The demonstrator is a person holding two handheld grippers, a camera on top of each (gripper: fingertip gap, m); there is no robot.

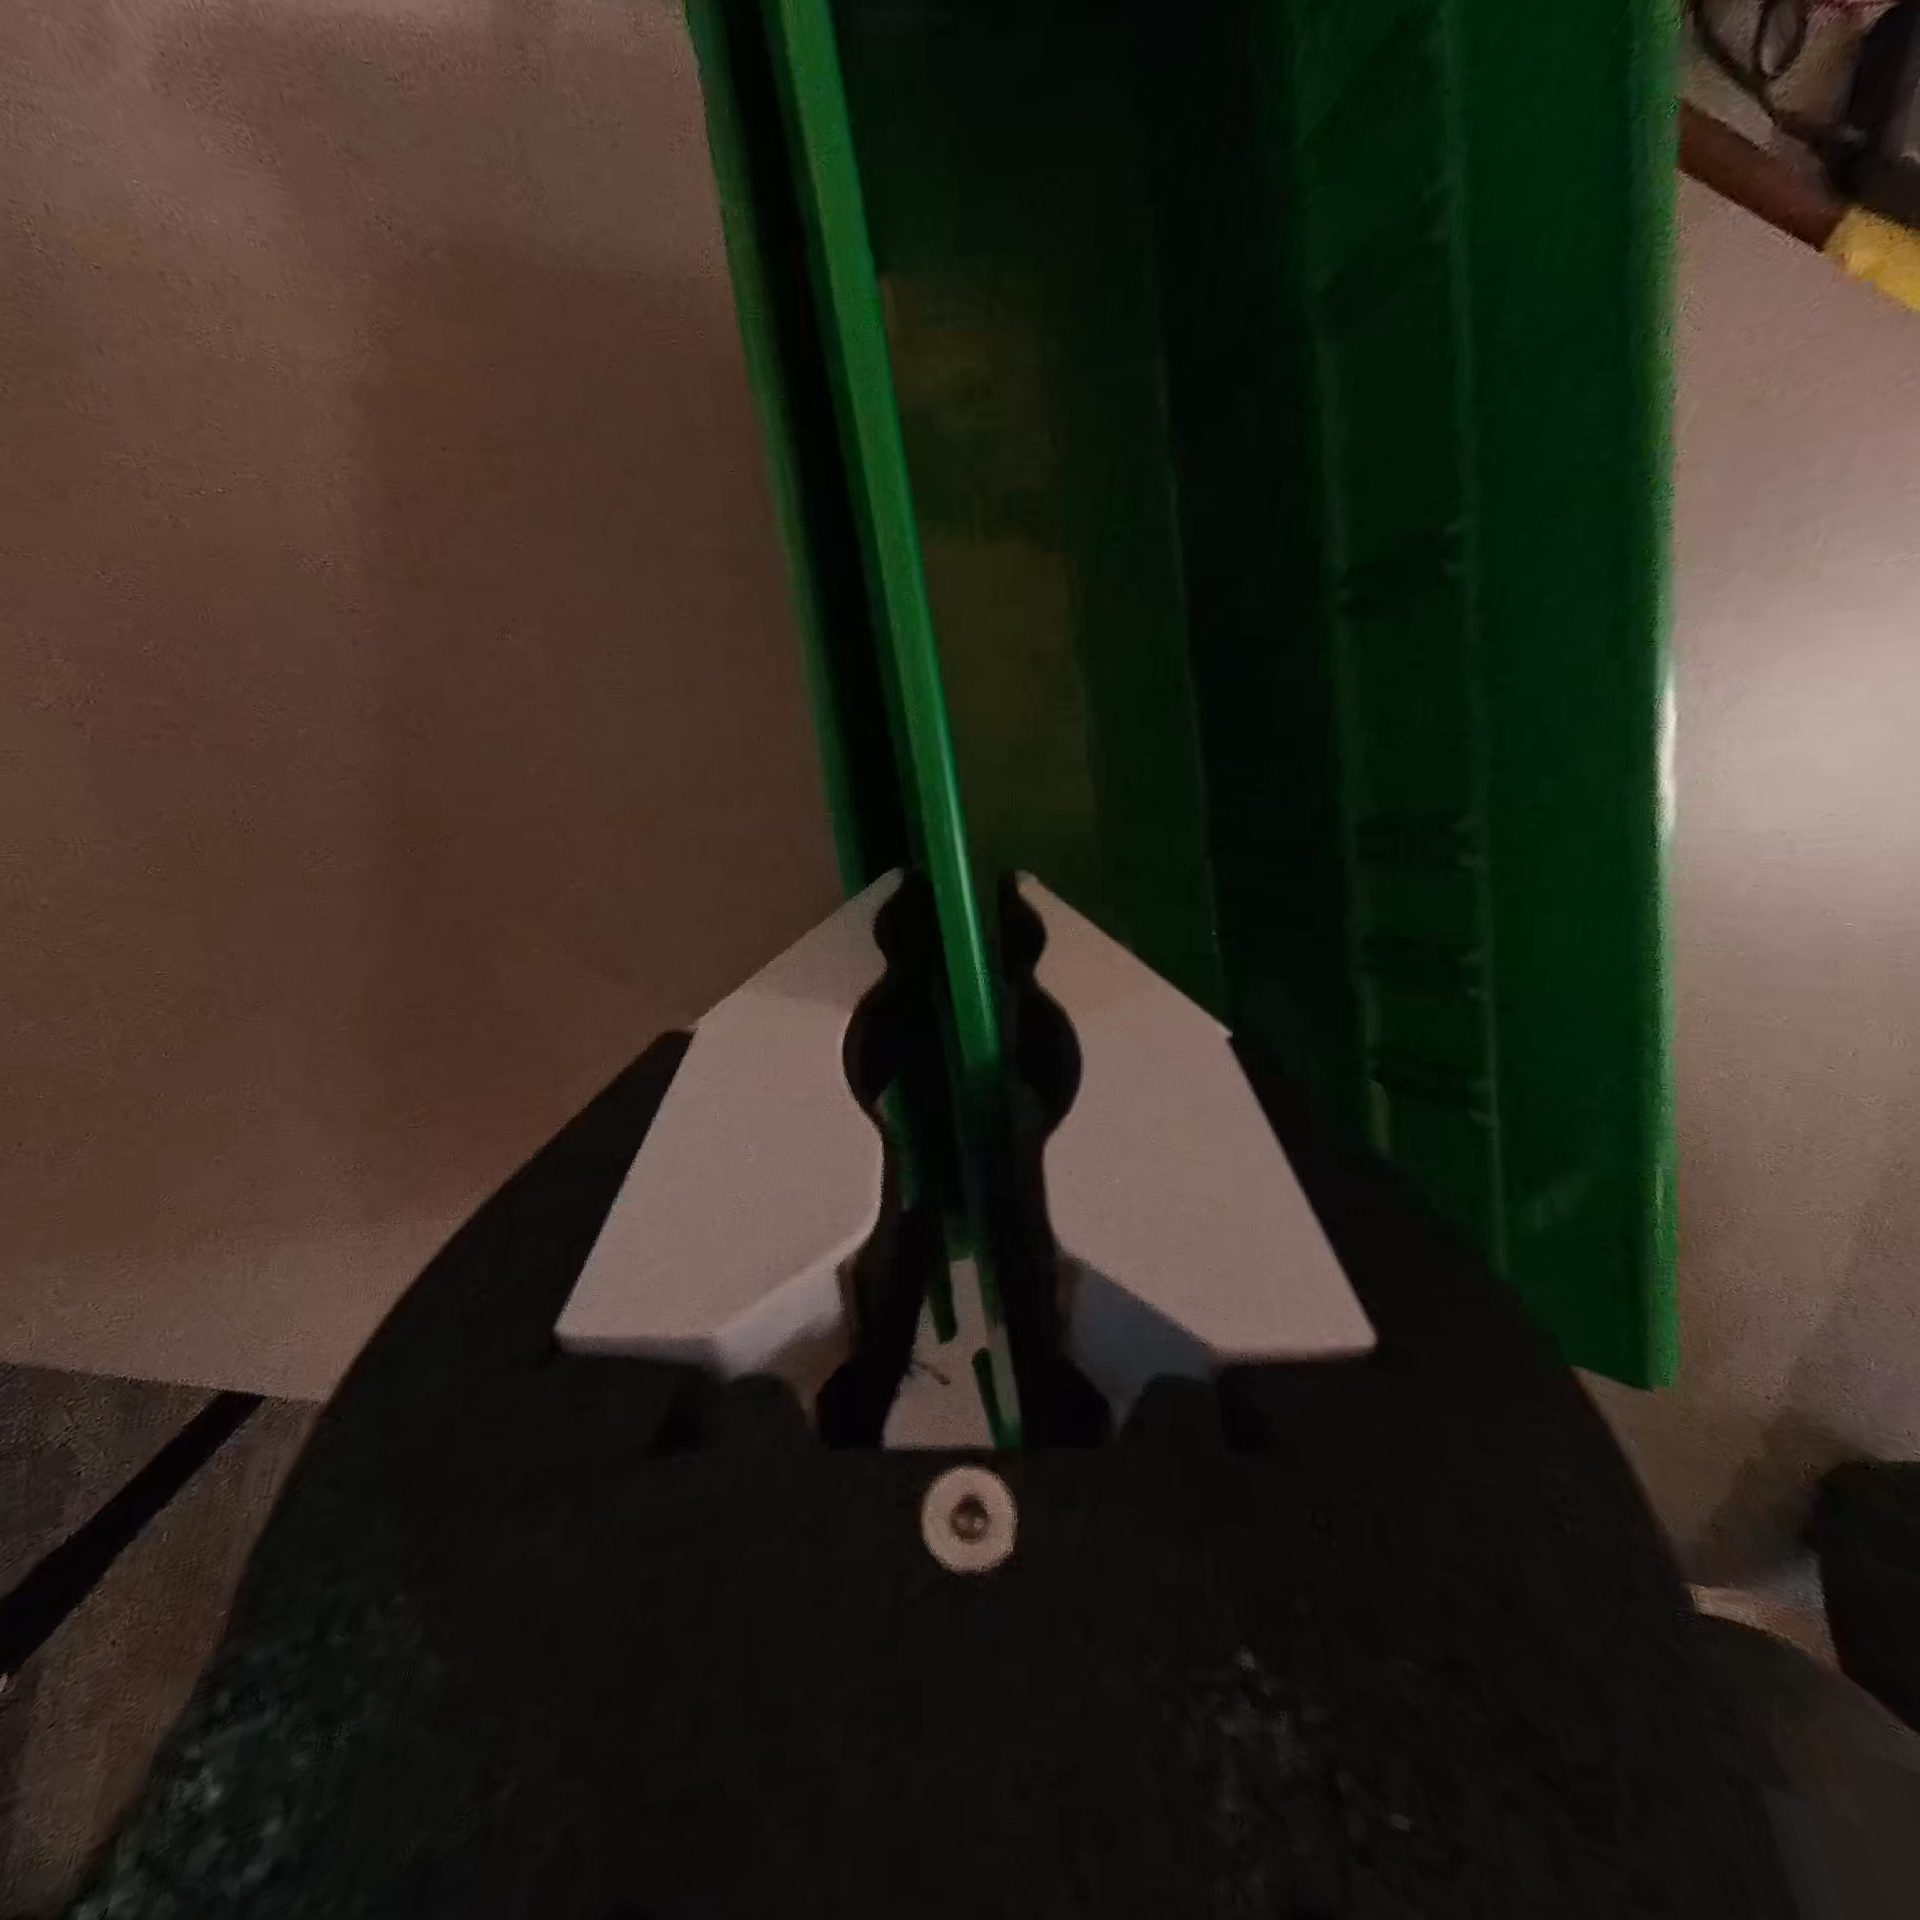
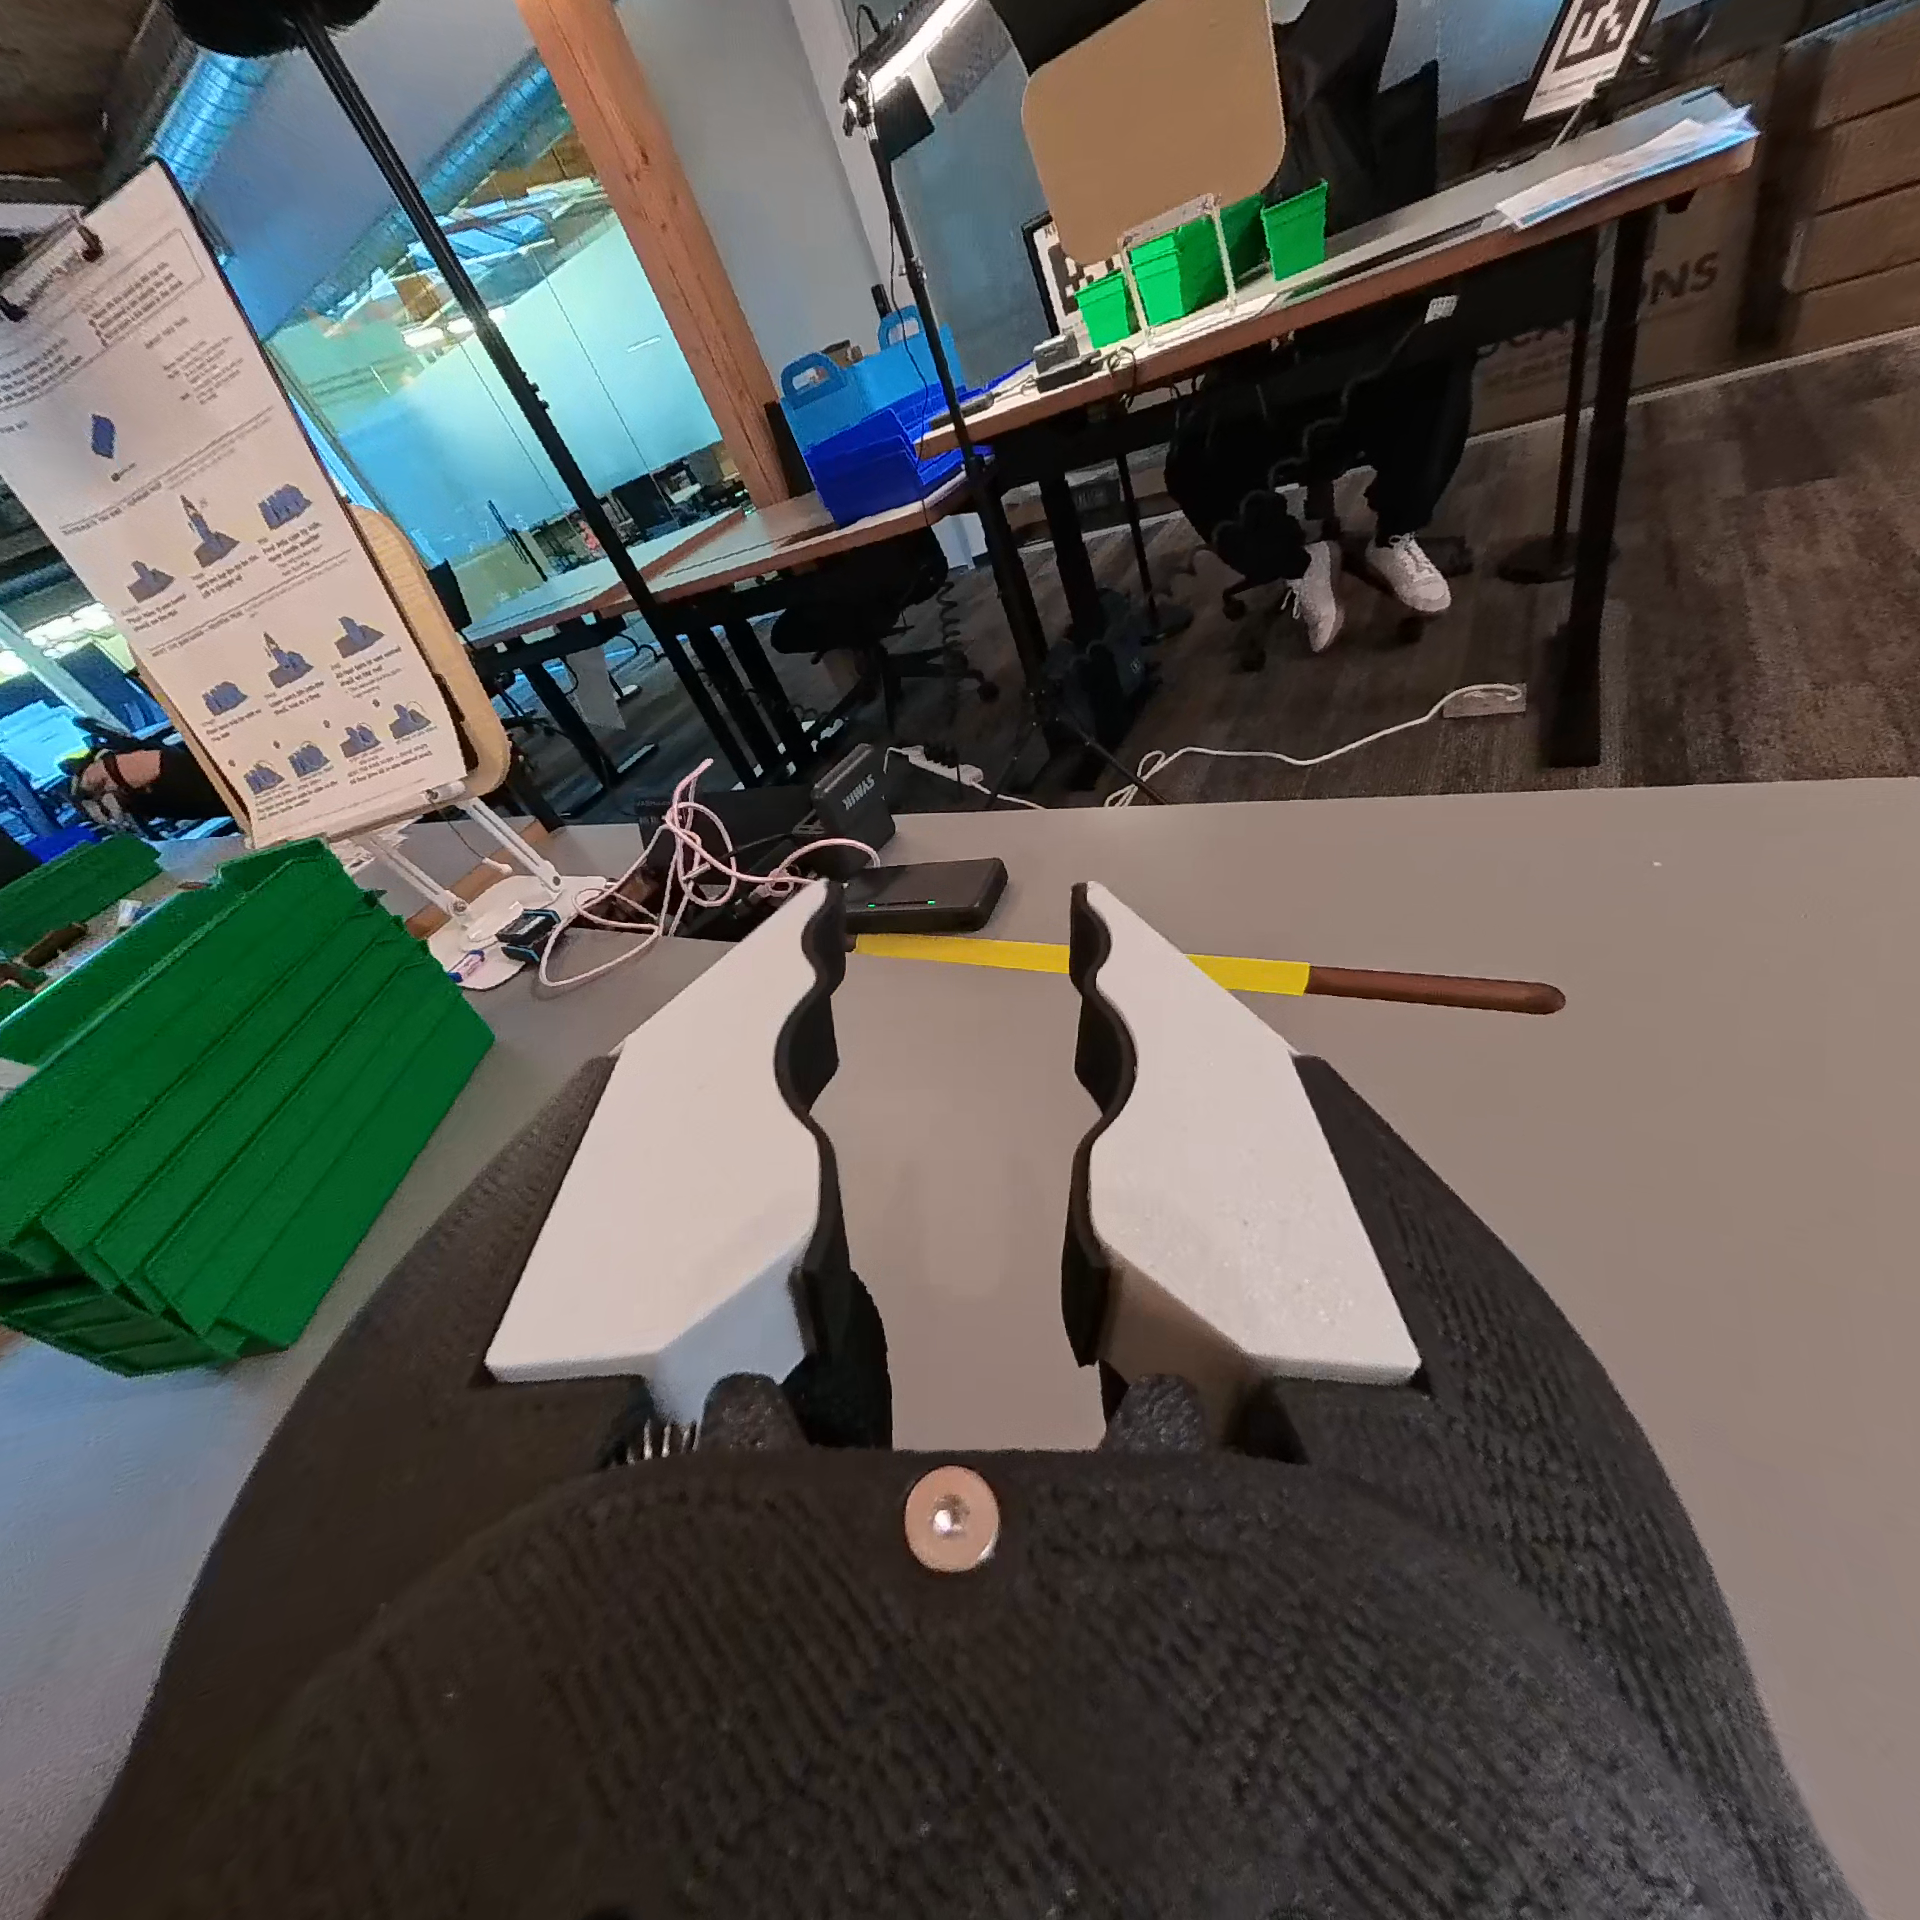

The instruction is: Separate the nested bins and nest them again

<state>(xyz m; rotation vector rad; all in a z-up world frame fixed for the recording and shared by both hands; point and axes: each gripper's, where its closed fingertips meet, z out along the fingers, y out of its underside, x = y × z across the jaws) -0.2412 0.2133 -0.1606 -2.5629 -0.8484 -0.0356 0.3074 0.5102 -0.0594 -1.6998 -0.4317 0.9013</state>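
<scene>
In the left wrist view my left gripper (image 1: 958,883) is shut on the thin side wall of a green bin (image 1: 1455,623), which runs straight ahead of me over the grey table (image 1: 312,623). The view is dark and blurred. In the right wrist view my right gripper (image 2: 956,899) is open and empty, low over the grey table (image 2: 1558,1143). A nested stack of green bins (image 2: 229,1091) sits on the table to its left, apart from it.
A stick with a yellow and a brown part (image 2: 1351,982) lies across the table just beyond the right fingertips. A black device (image 2: 925,896), pink-white cables (image 2: 686,862) and an instruction sheet on a stand (image 2: 229,520) are at the far edge. A seated person (image 2: 1340,447) is at another table.
</scene>
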